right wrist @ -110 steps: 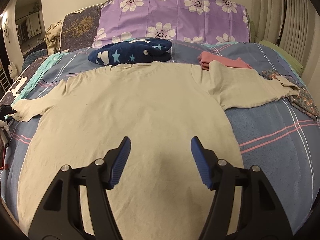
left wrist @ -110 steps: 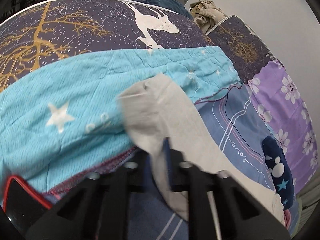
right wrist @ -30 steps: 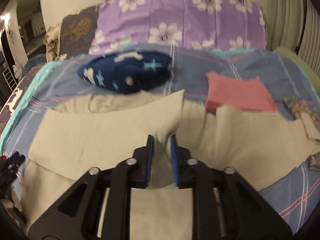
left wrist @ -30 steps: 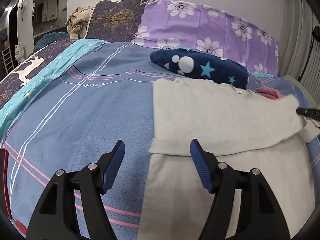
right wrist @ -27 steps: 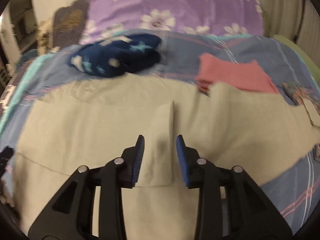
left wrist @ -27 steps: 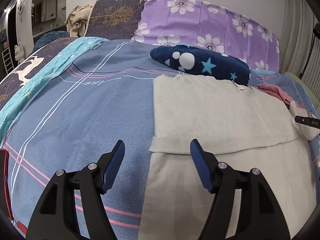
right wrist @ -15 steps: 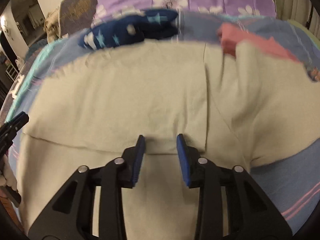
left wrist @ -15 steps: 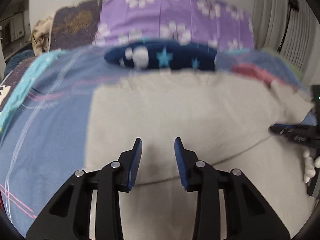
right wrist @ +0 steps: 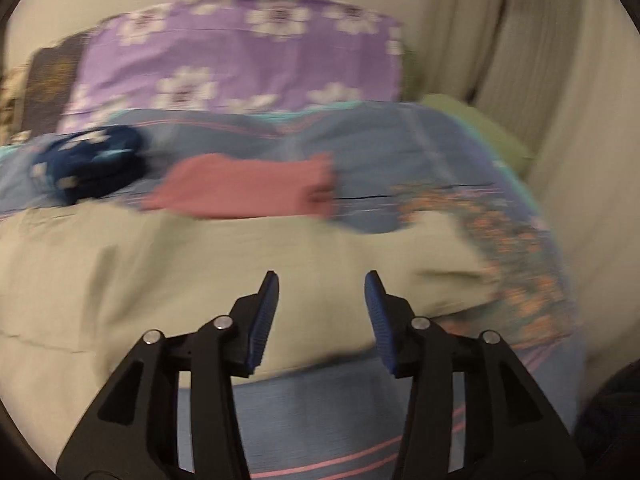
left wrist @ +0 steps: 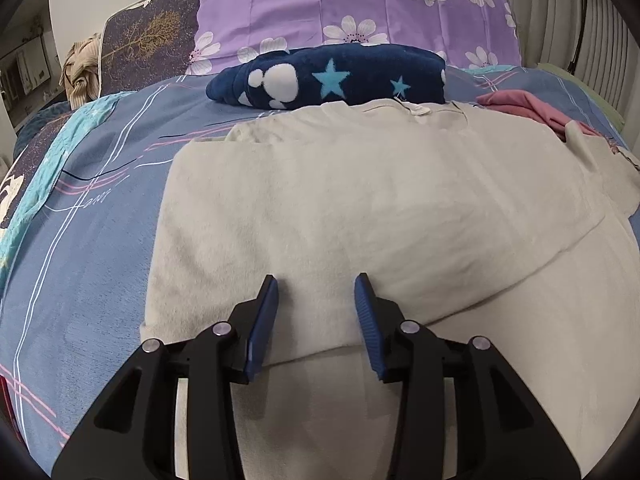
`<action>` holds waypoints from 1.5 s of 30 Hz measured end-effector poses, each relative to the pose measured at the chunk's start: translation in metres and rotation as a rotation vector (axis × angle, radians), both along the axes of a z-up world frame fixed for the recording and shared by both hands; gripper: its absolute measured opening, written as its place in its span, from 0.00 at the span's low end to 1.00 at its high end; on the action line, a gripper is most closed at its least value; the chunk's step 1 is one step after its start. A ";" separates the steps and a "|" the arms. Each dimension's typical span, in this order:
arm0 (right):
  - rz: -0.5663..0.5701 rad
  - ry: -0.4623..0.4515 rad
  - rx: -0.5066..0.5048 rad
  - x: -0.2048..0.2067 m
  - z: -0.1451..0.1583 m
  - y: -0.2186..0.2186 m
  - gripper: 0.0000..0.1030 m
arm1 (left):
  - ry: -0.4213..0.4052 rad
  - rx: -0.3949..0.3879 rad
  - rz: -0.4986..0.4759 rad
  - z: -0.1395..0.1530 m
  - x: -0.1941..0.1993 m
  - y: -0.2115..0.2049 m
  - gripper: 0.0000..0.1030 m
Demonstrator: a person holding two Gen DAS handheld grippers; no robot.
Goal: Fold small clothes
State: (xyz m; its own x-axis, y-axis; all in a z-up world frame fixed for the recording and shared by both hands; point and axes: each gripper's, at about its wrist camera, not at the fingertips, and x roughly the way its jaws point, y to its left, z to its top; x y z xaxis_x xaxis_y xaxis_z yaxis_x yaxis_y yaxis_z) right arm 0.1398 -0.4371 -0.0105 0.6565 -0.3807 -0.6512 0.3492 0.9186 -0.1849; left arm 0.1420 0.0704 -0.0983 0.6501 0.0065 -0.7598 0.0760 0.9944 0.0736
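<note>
A beige T-shirt (left wrist: 360, 208) lies flat on the blue striped bed, its left sleeve folded in across the chest. My left gripper (left wrist: 316, 300) is open and empty, low over the lower edge of that folded sleeve. In the blurred right wrist view my right gripper (right wrist: 320, 300) is open and empty above the shirt's right sleeve (right wrist: 400, 264), which lies spread toward the bed's right side.
A folded navy star-print garment (left wrist: 332, 76) lies past the collar. A folded pink garment (right wrist: 244, 188) and a floral-print cloth (right wrist: 516, 240) lie to the right. Purple flowered pillows (left wrist: 352, 12) stand at the head. A wall and curtain (right wrist: 560, 120) border the right.
The left sleeve was folded across the chest and released by both grippers. The left gripper moved right over the fold. The right gripper opened wider and swung right toward the other sleeve.
</note>
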 end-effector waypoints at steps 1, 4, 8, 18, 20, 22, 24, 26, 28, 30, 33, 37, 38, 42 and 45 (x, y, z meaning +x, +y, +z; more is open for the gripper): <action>-0.035 0.014 0.005 0.000 -0.001 -0.021 0.48 | -0.001 0.001 0.002 0.000 0.000 0.000 0.42; -0.073 0.053 0.032 -0.001 -0.010 -0.064 0.49 | -0.001 0.000 0.004 0.000 0.000 0.001 0.43; -0.025 0.119 -0.049 0.010 -0.026 -0.065 0.54 | -0.002 -0.001 0.009 0.000 0.000 0.002 0.45; 0.019 0.118 -0.047 0.037 -0.040 -0.073 0.24 | -0.003 -0.004 0.013 0.000 0.001 0.003 0.46; -0.042 0.054 0.017 0.037 -0.028 -0.073 0.09 | -0.003 -0.006 0.013 0.000 0.001 0.003 0.46; -0.056 -0.035 0.114 0.034 -0.009 -0.067 0.03 | -0.003 -0.013 0.013 0.001 0.000 0.005 0.46; -0.025 -0.119 0.236 0.031 0.011 -0.057 0.03 | -0.004 -0.020 0.013 0.001 0.000 0.006 0.46; -0.002 -0.149 0.290 0.030 0.018 -0.050 0.03 | -0.004 -0.026 0.014 0.001 0.000 0.006 0.46; 0.181 -0.239 0.527 0.028 0.041 0.001 0.03 | -0.004 -0.032 0.013 0.001 0.000 0.007 0.46; 0.232 -0.251 0.566 0.028 0.044 0.018 0.03 | -0.004 -0.038 0.014 0.001 0.000 0.007 0.47; 0.448 -0.251 0.700 0.026 0.044 0.098 0.03 | -0.005 -0.048 0.013 0.002 0.000 0.009 0.47; 0.651 -0.118 0.746 0.028 0.008 0.202 0.03 | -0.004 -0.064 0.011 0.002 -0.001 0.010 0.47; 0.681 -0.050 0.722 0.029 -0.011 0.229 0.03 | -0.004 -0.073 0.010 0.002 -0.001 0.010 0.48; 0.669 0.118 0.632 0.028 -0.069 0.274 0.03 | -0.007 -0.124 0.003 0.006 -0.003 0.017 0.49; 0.656 0.128 0.604 0.020 -0.089 0.278 0.04 | -0.011 -0.178 -0.029 0.019 -0.008 0.012 0.49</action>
